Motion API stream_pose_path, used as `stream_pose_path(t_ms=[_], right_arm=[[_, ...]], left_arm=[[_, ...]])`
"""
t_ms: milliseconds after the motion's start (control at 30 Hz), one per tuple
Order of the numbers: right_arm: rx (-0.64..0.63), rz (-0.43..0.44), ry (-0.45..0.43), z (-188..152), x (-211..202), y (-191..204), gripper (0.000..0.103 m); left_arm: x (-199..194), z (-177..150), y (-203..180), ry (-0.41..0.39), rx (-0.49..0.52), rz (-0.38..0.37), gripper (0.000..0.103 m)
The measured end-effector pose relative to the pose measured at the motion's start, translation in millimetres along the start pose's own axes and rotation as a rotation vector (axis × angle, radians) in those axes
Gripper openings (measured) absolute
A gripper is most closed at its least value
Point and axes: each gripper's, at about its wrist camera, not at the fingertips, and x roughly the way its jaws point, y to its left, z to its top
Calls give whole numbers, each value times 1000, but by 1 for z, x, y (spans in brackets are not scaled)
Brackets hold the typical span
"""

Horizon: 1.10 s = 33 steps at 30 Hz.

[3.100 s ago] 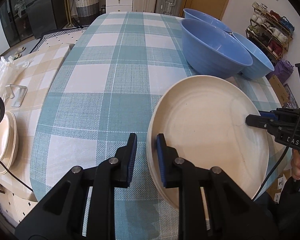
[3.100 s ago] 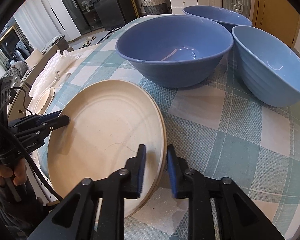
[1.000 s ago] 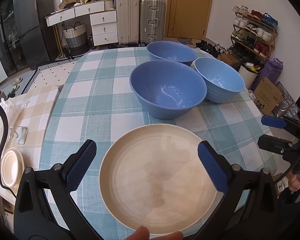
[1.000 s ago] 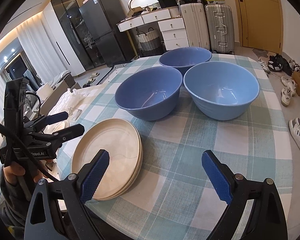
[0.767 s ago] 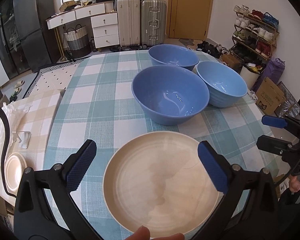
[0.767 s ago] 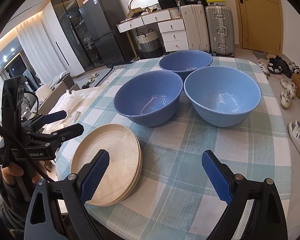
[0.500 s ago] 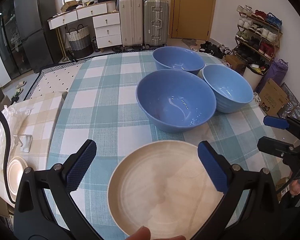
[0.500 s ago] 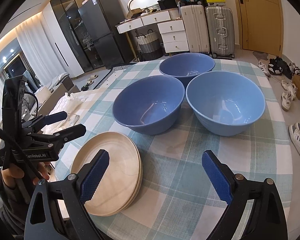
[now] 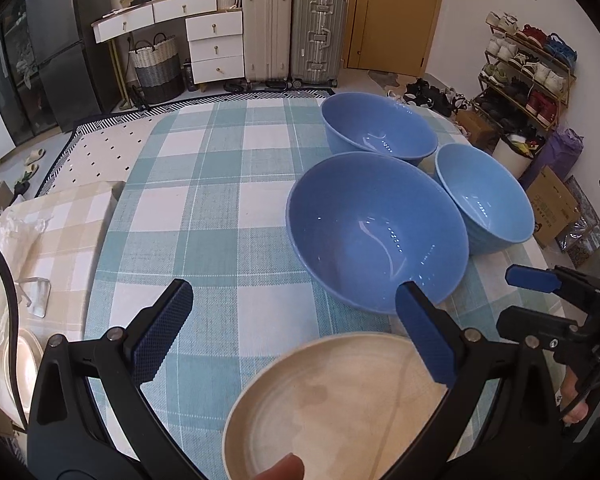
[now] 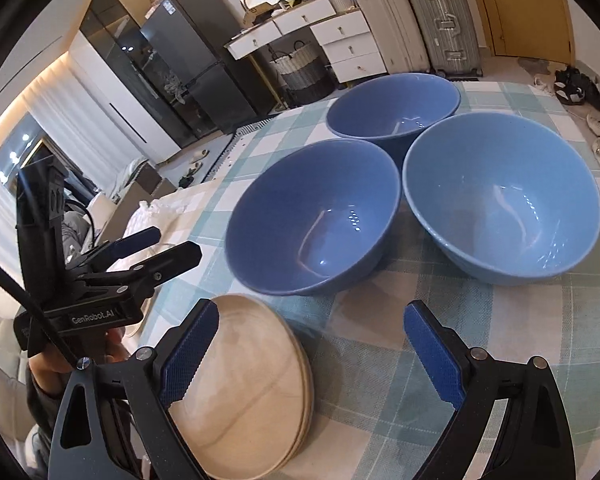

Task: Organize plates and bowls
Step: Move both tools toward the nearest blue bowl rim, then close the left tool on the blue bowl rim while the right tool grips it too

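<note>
Plates (image 9: 332,408) sit stacked at 6 o'clock; we judge three bowls (image 9: 376,228) at 1 o'clock unnested, both grippers (image 9: 296,336) (image 10: 312,356) wide open, empty.

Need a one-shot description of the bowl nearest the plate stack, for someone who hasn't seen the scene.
On the teal checked tablecloth, three blue bowls cluster beyond the cream plate stack. The target bowl is the one right behind the stack, nearest the grippers, and a darker blue than the paler bowl on its right.
</note>
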Motion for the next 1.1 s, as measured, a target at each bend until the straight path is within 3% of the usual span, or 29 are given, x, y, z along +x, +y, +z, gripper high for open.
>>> stream_pose_path(t_ms=[467,733,867,933,1033,1100], right_arm=[[43,-83,41,21,42,-9,95],[67,-116,40,31,63,-17,92],[73,-118,40,36,70,-17,86],[71,-121,46,37,73,-18,83],[75,-126,49,38,76,-20,73],[55,-147,44,38,79,-18,61]], left_arm=[[48,26,9,19,-23,-28,100],[76,38,8,40,-28,-26,90],[90,40,10,67,-49,-43,70],[96,39,9,74,-45,-34,65],[102,38,8,77,-49,-37,54],[106,37,7,82,-43,-27,36]])
